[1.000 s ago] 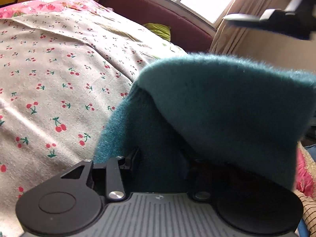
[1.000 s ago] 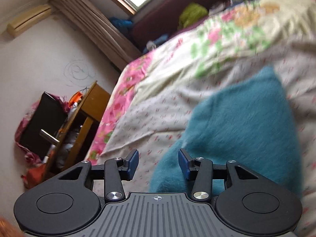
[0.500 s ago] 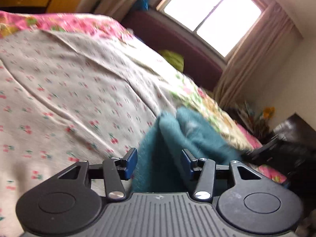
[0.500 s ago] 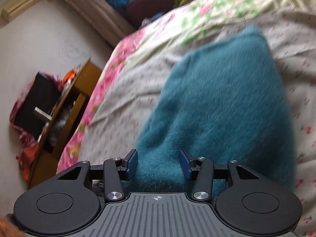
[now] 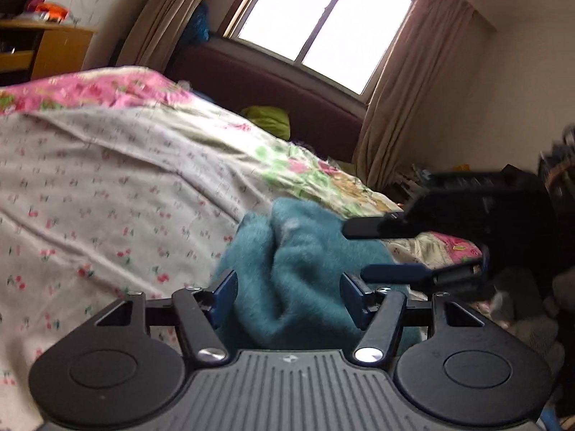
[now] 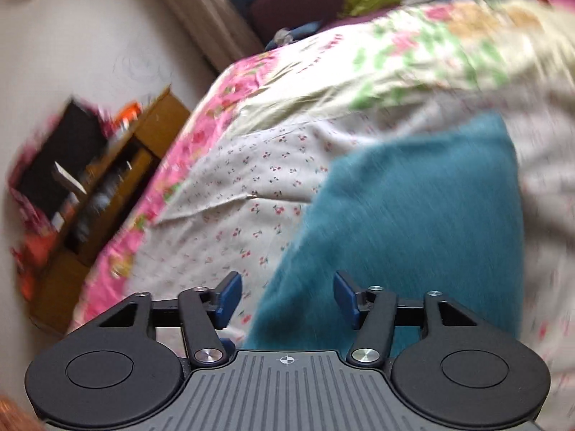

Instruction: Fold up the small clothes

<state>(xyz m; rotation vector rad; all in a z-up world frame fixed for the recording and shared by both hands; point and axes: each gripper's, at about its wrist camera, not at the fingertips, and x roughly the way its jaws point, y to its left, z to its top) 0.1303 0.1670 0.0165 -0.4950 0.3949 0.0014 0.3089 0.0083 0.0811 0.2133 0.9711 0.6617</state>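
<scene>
Your left gripper (image 5: 289, 296) has its fingers wide apart, and the fuzzy teal cloth (image 5: 298, 273) bunches up between them. Your right gripper (image 5: 384, 248) blocks the way just past your right finger. Past your left finger, the cherry sheet (image 5: 107, 194) lies flat.

Blown-out window (image 5: 323, 32) backlight; right view motion-blurred, perhaps defocused.

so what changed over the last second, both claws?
The left claw let go of the teal garment: a second ago its jaws were buried in the raised cloth, now they stand open and the cloth lies bunched on the bedspread. The right claw was open throughout; it closed in on the garment, then pulled back. The garment is still on the bed.
</scene>
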